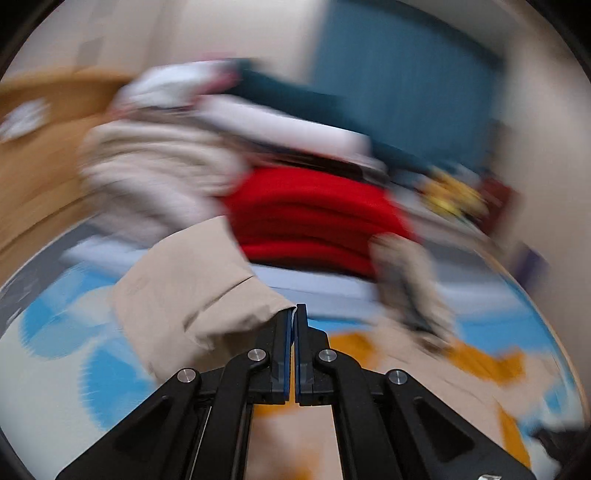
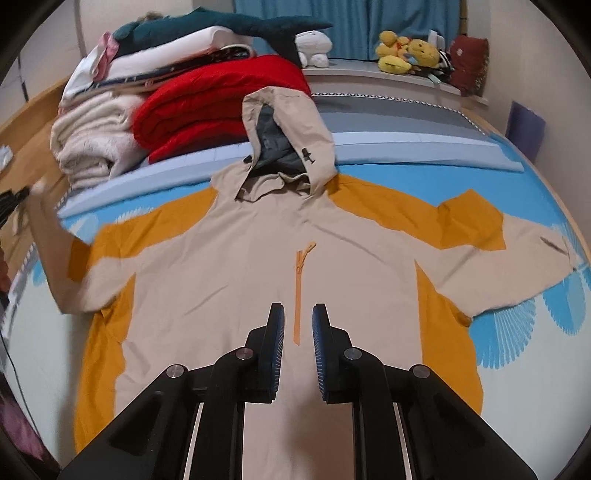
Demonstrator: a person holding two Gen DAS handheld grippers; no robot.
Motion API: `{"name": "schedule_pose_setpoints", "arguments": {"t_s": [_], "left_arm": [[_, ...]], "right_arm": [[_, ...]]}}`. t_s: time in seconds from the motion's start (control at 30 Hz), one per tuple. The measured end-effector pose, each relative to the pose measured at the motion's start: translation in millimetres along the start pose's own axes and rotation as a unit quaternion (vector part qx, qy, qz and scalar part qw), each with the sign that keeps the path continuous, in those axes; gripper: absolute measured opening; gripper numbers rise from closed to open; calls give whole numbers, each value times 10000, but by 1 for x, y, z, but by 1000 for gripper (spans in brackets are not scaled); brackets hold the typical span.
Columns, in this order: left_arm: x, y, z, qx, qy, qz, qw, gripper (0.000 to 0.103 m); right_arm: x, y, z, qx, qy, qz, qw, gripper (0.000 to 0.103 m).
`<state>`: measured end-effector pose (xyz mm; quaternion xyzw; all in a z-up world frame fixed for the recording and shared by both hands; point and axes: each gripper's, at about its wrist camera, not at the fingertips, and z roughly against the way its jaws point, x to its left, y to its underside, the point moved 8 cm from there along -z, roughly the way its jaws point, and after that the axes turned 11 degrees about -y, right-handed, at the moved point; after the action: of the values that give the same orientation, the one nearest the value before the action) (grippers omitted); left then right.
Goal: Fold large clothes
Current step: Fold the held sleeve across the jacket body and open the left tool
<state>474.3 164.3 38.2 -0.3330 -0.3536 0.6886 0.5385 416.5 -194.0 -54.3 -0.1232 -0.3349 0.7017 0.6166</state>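
Observation:
A beige and orange hooded jacket [image 2: 236, 266] lies front up on the bed, hood [image 2: 291, 125] toward the far end, right sleeve [image 2: 517, 258] spread out flat. My left gripper [image 1: 296, 314] is shut on the beige cuff of the left sleeve [image 1: 192, 288] and holds it lifted; the left wrist view is motion-blurred. In the right wrist view that sleeve [image 2: 55, 236] rises at the far left, where the left gripper [image 2: 14, 199] shows blurred at the edge. My right gripper [image 2: 298, 314] is open and empty above the jacket's chest, near the orange zipper [image 2: 298, 288].
A pile of folded bedding, red [image 2: 221, 99], cream [image 2: 92, 140] and white, with a teal plush shark [image 2: 229, 26], sits at the bed's far left. Plush toys [image 2: 406, 51] line the far ledge. The blue-patterned sheet [image 2: 517, 325] shows around the jacket.

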Motion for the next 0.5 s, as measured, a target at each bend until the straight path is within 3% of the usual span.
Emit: {"name": "schedule_pose_setpoints", "arguments": {"t_s": [0.03,0.13,0.2,0.23,0.3,0.33,0.5], "left_arm": [[-50,14,6,139,422,-320,9985,0],[-136,61,10,613,1250,-718,9877,2],[-173,102,6,1134,1607,-832,9769,28],[-183,129,0,1655,1660,-779,9690,33],[-176,156,-5,2375,1386,-726,9587,30],[-165,161,-1,2544,1164,-672,9577,27],[-89,149,19,2852,-37,107,9584,26]], "right_arm": [[-3,-1,2,11,-24,-79,10000,18],[-10,-2,4,9,-56,-208,9998,28],[-17,-3,3,20,-26,-326,9995,41],[-20,-3,2,45,-49,-412,9991,43],[-24,-4,1,76,-97,-515,9986,45],[-27,-5,1,81,-121,-568,9983,45],[-31,-11,3,-8,-279,-605,9978,45]]}}
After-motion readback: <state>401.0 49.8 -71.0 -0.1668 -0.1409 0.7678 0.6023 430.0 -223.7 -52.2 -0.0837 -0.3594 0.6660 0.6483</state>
